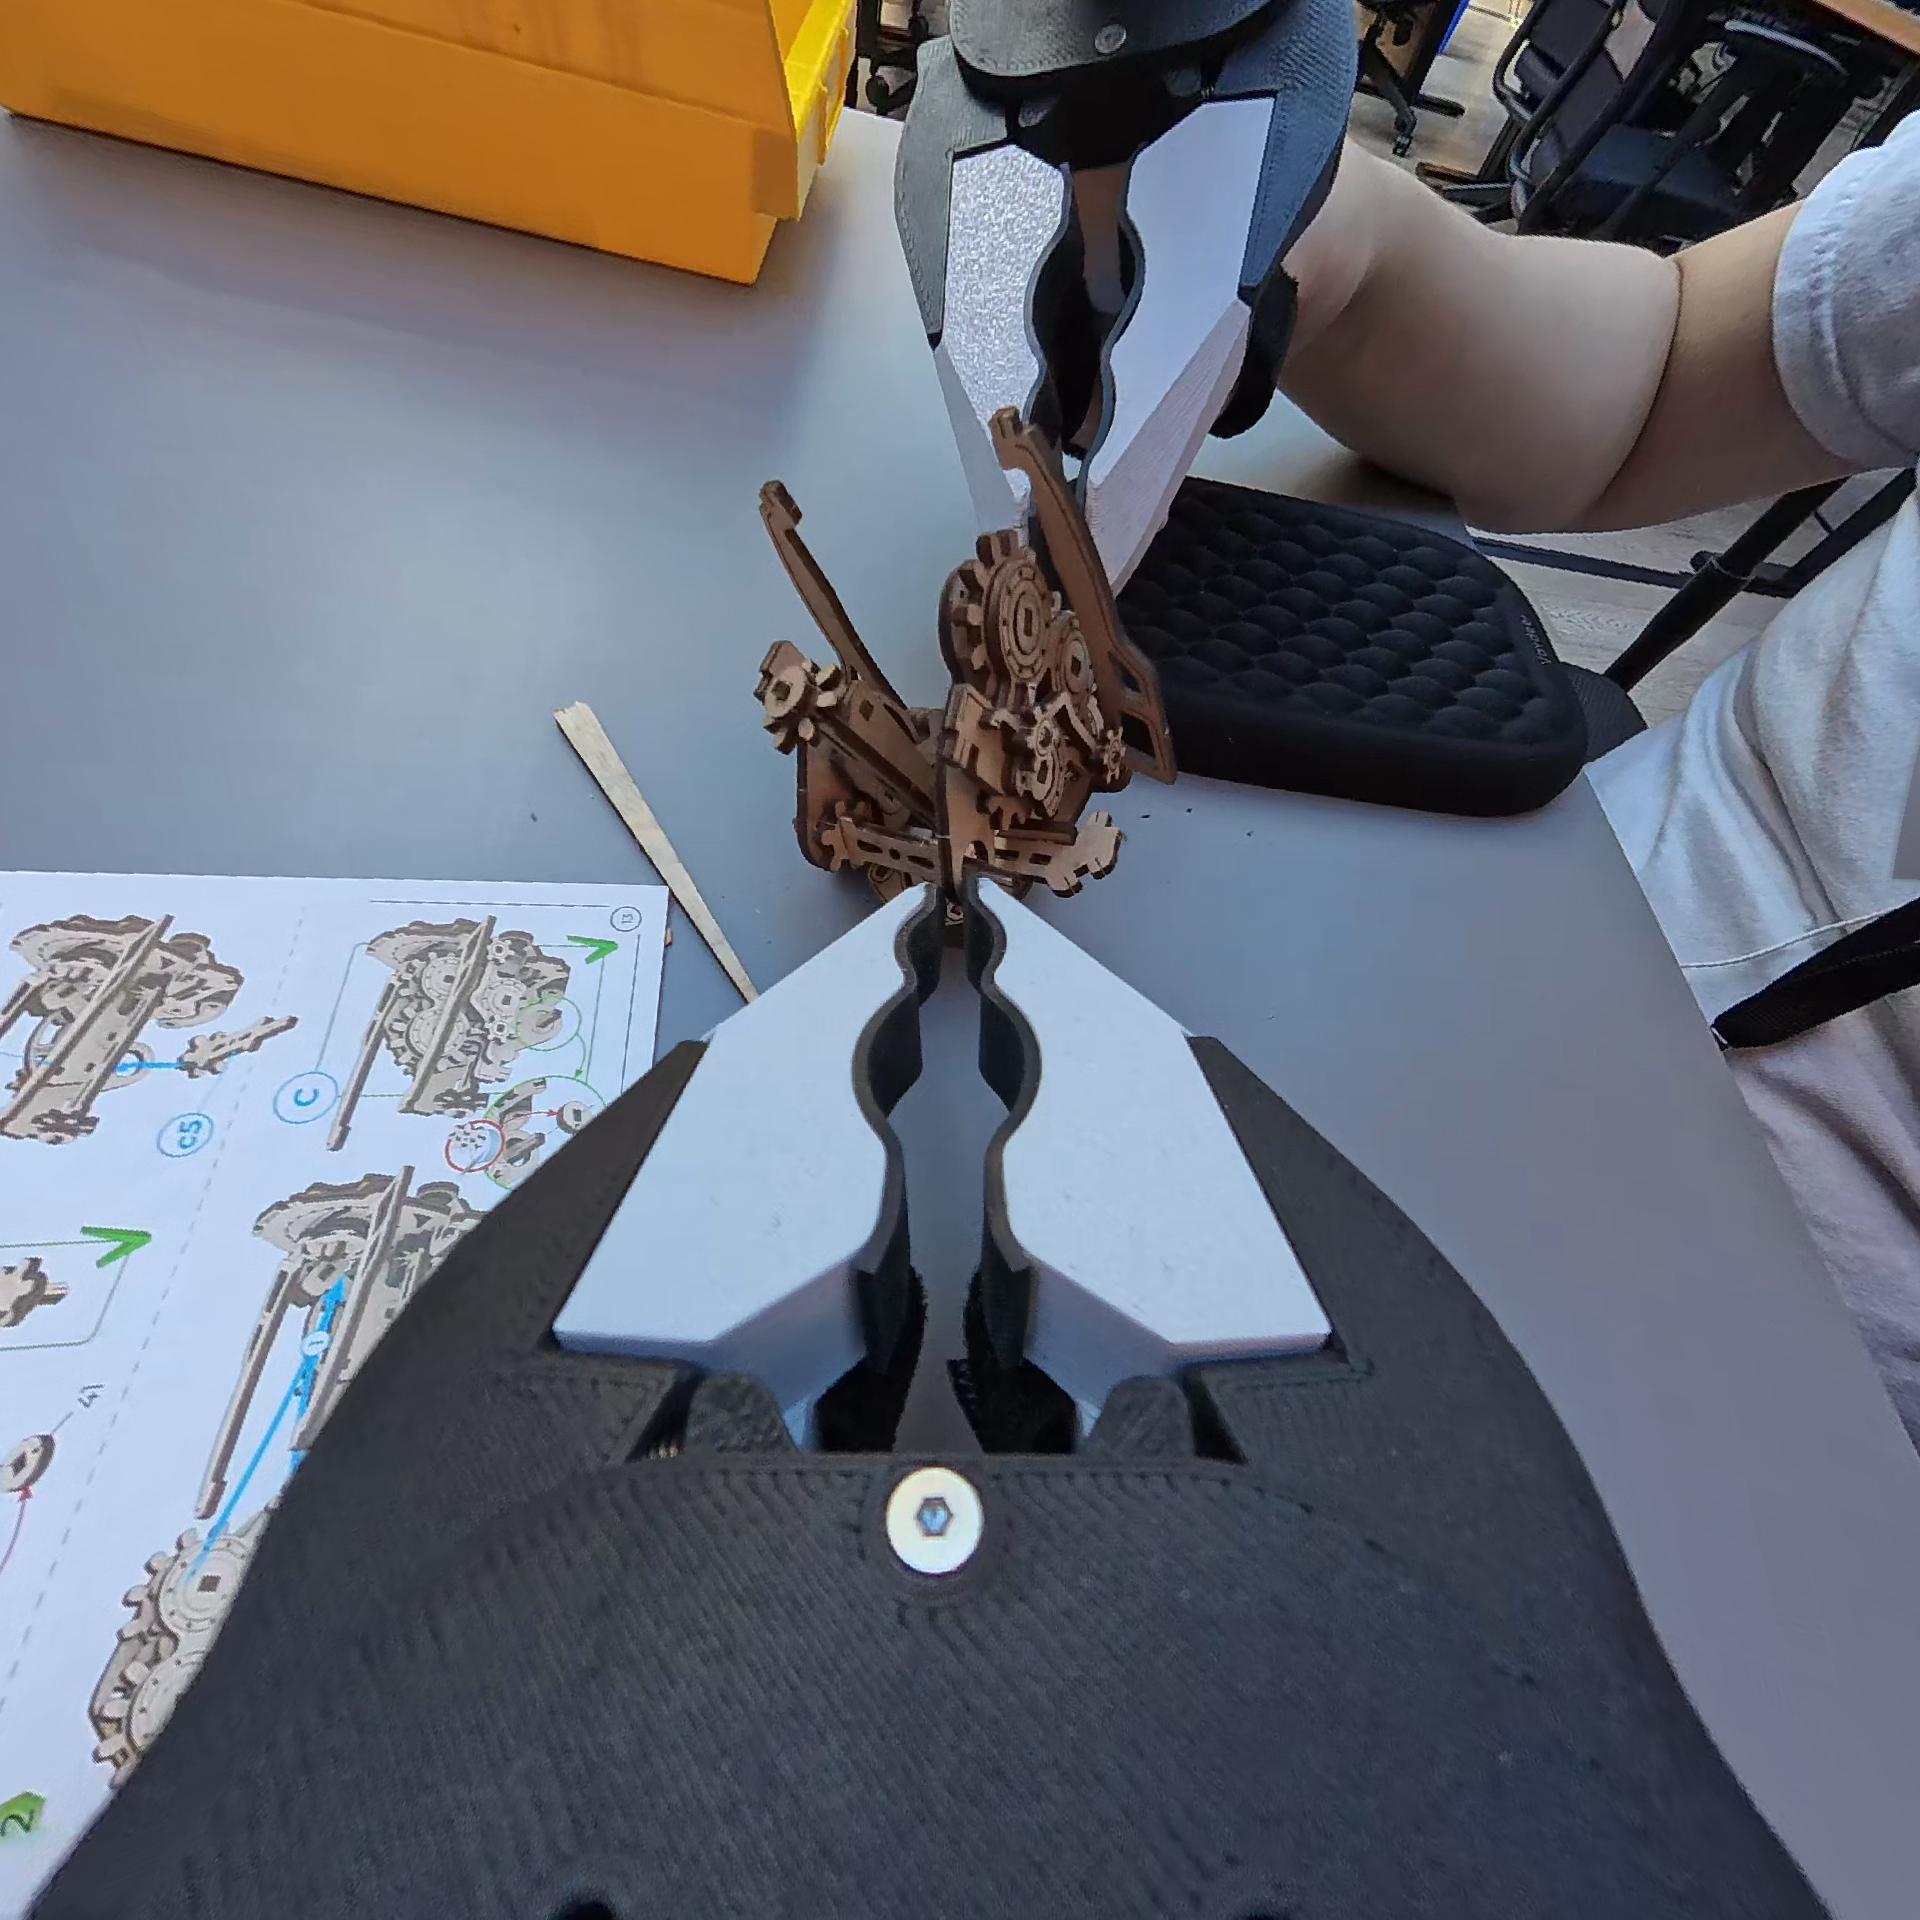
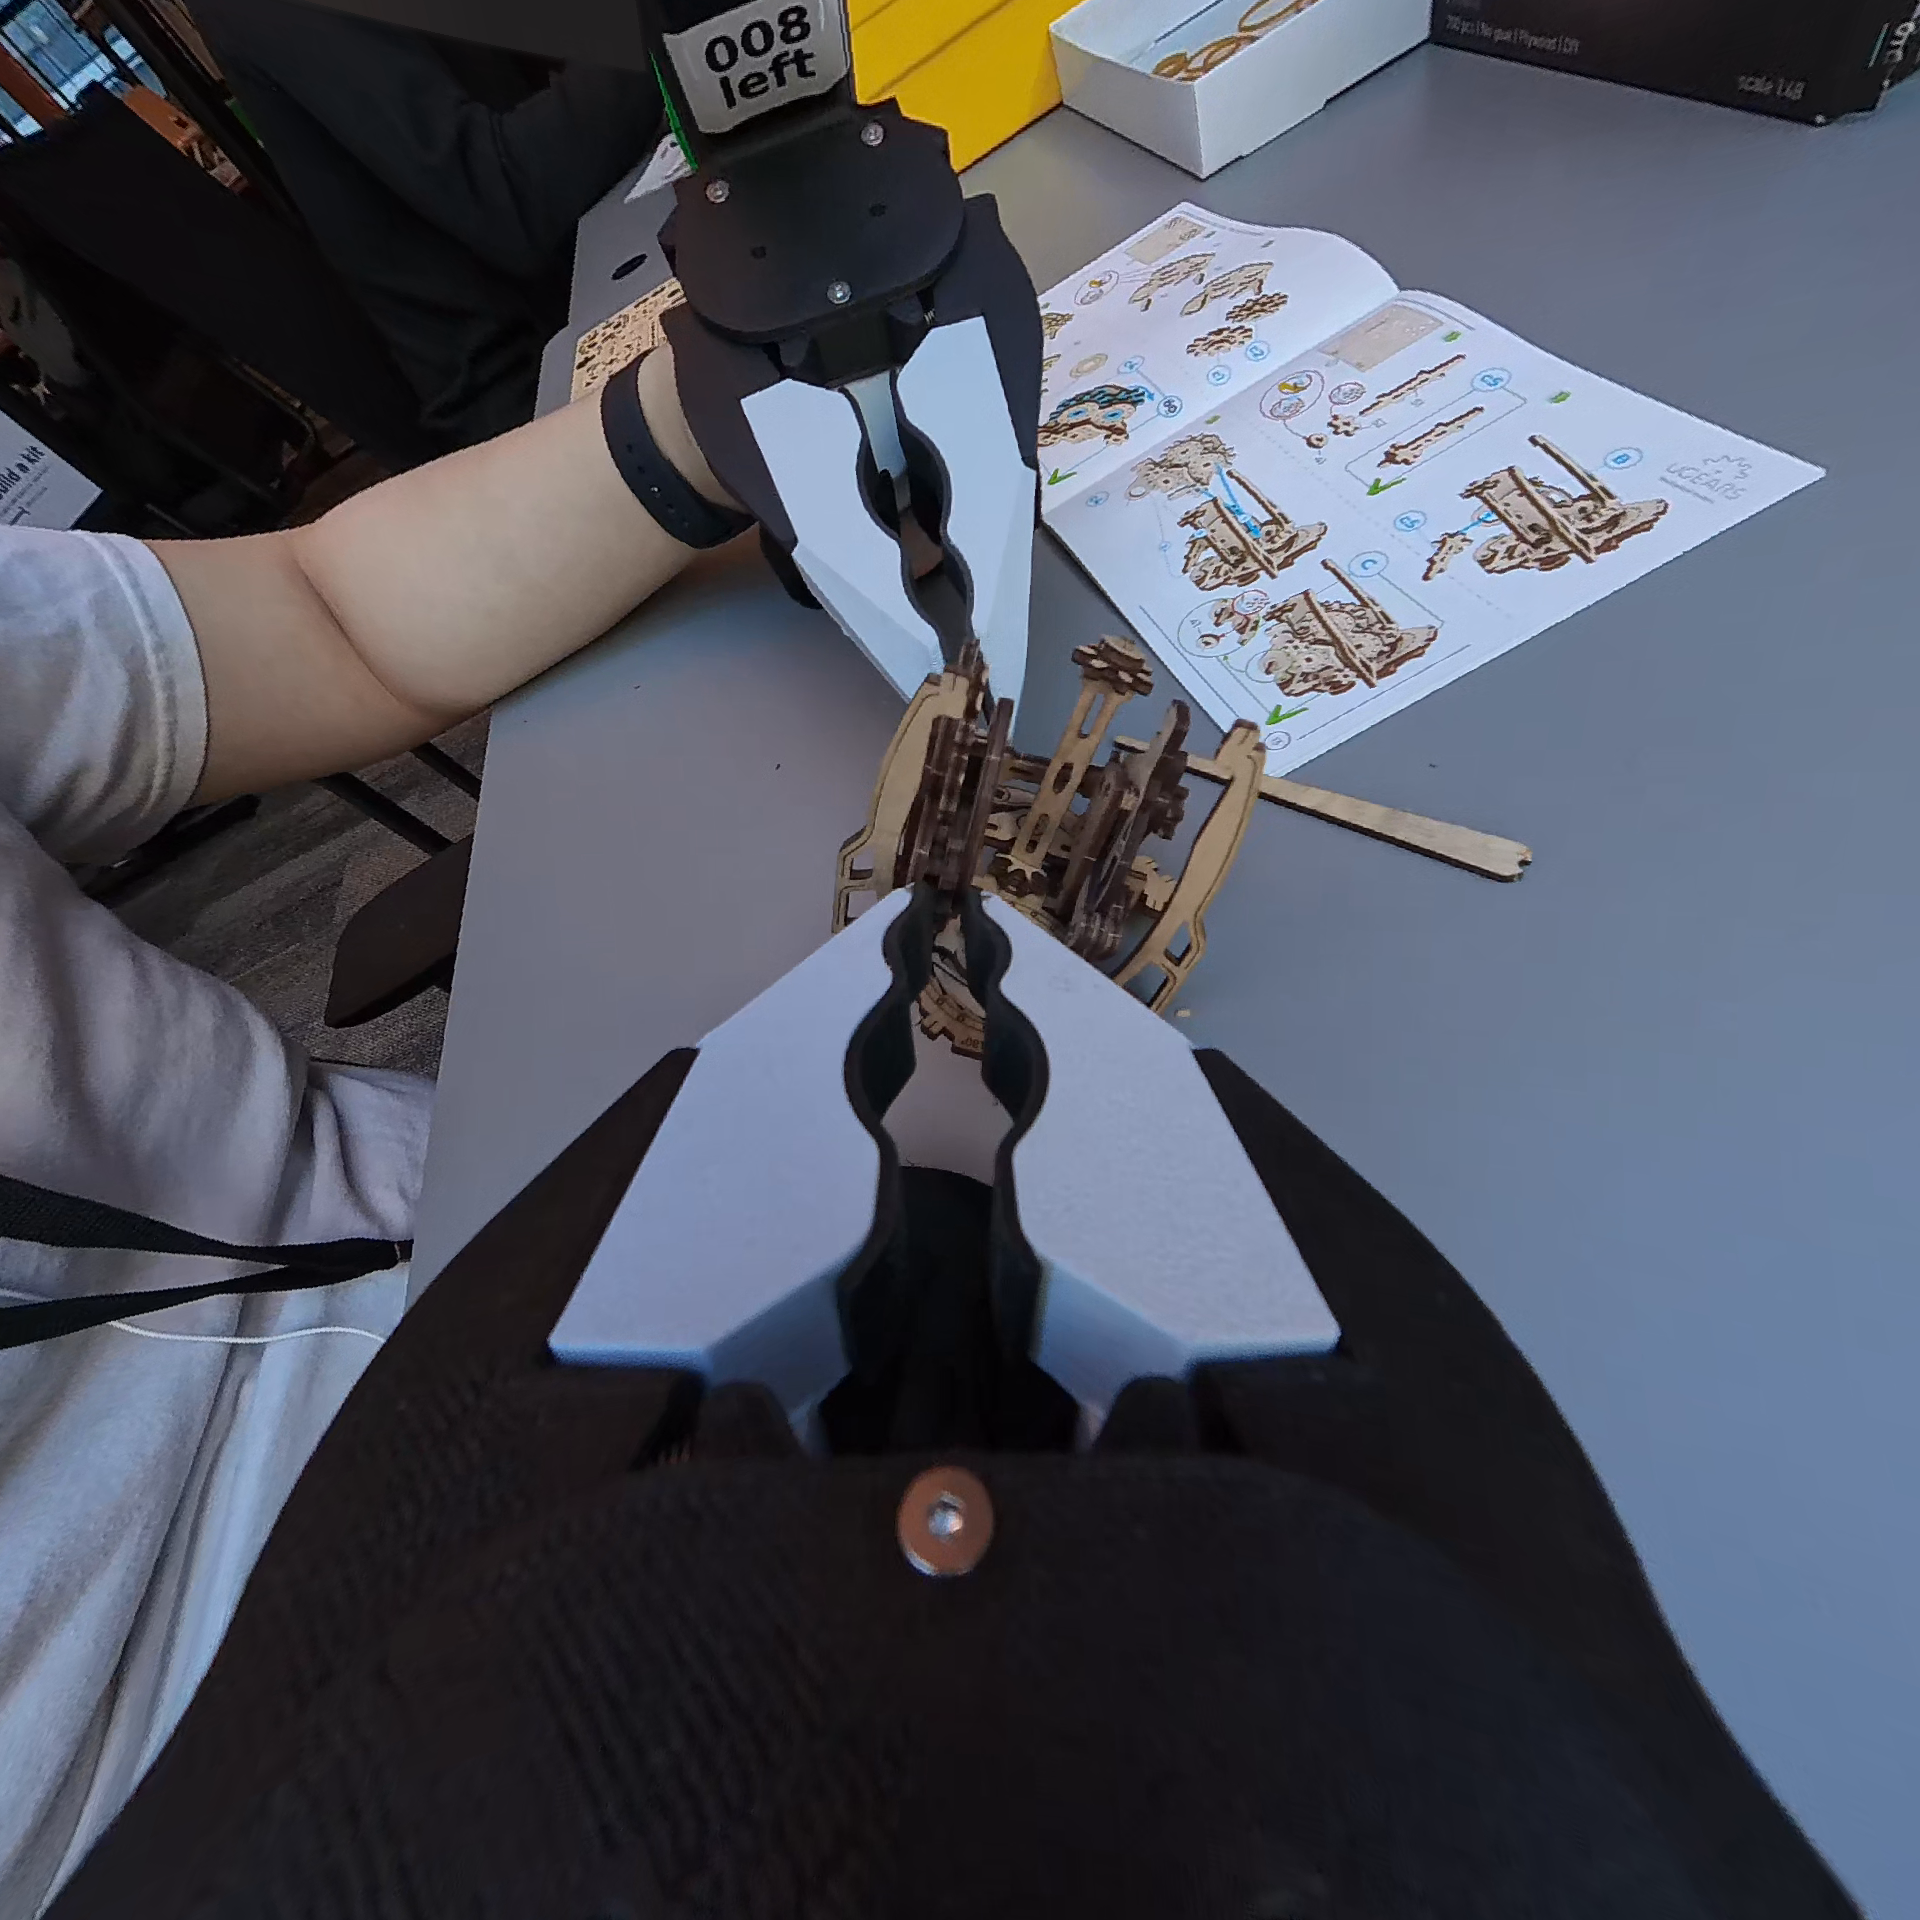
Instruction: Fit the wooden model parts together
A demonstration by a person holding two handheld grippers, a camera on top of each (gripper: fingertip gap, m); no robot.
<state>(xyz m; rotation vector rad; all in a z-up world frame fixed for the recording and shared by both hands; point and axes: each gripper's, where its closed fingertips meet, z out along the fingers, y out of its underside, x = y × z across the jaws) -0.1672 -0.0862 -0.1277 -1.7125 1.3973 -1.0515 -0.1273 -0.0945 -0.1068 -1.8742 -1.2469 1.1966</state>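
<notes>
A brown wooden gear model with gears and upright arms is at the middle of the grey table, resting on it or just above; I cannot tell which. My left gripper is shut on a thin plate at the model's near side. My right gripper comes in from the far side and is shut on an upright arm by the big gear. In the right wrist view the model sits between my right gripper, shut on its gear stack, and my left gripper, shut on its top.
An open instruction sheet lies beside the model. A thin wooden strip lies next to it. A yellow bin, a white box, a dark box and a black cushion are around. A person's forearm rests at the table edge. About 6 cm separates my left fingertips from my right.
</notes>
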